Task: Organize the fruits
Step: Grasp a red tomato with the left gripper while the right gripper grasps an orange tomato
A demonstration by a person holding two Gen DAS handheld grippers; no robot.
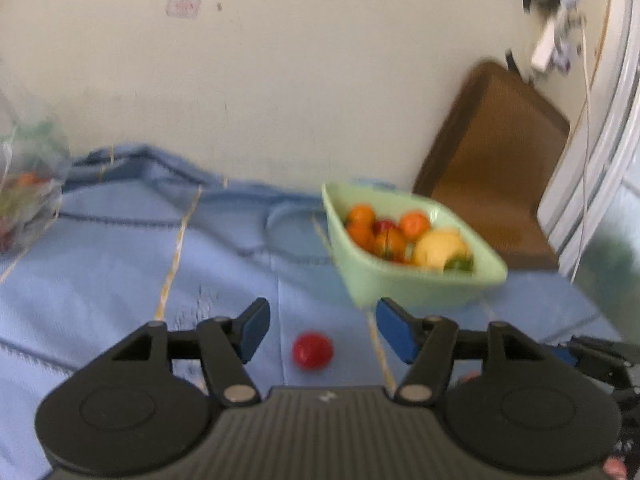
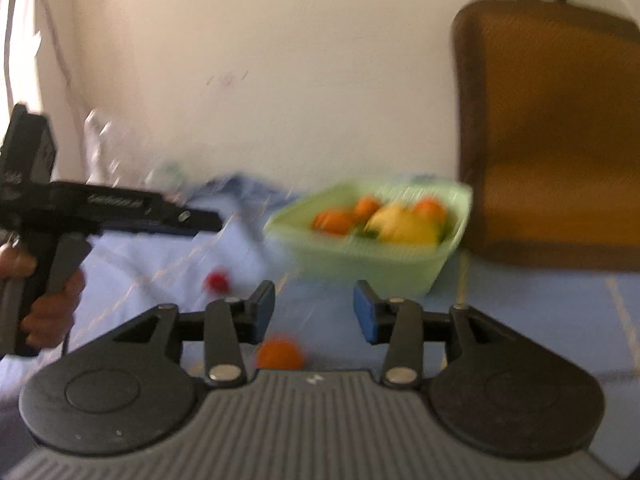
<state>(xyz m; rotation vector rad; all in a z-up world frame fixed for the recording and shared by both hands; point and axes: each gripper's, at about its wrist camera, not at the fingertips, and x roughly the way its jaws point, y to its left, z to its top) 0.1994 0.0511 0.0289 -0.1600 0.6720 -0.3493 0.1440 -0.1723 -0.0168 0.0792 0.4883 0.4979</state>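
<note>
A pale green plastic basket (image 1: 416,276) stands toward the far right of the surface, which is covered by a light blue cloth with thin yellow stripes (image 1: 100,280), just in front of a brown upholstered chair back (image 1: 492,160). The basket already holds several small orange round fruits (image 1: 360,216), a red one, a larger yellow fruit (image 1: 440,246) and something green, so most of the sorting looks done.

Two pieces lie loose on the cloth. A small red round fruit (image 1: 312,350) sits near the front edge, short of the basket and to its left; in the left wrist view it lies just below and between the blue pads of the left tool (image 1: 322,330). That tool is spread wide and holds nothing. A small orange round fruit (image 2: 279,354) lies close to the front edge too, directly under the right tool (image 2: 314,312), whose blue pads are also well apart with nothing between them. The right view is blurred, so whether a pad touches the orange fruit cannot be told.

At the far left edge stands a crumpled clear plastic bag (image 1: 28,192) with more coloured pieces inside; how many is unclear.

By my reading, the task is well along: the basket is largely filled, and what remains is at least the red and the orange fruit on the cloth, perhaps also whatever is in the bag. Each tool seems placed to take the piece nearest it.
</note>
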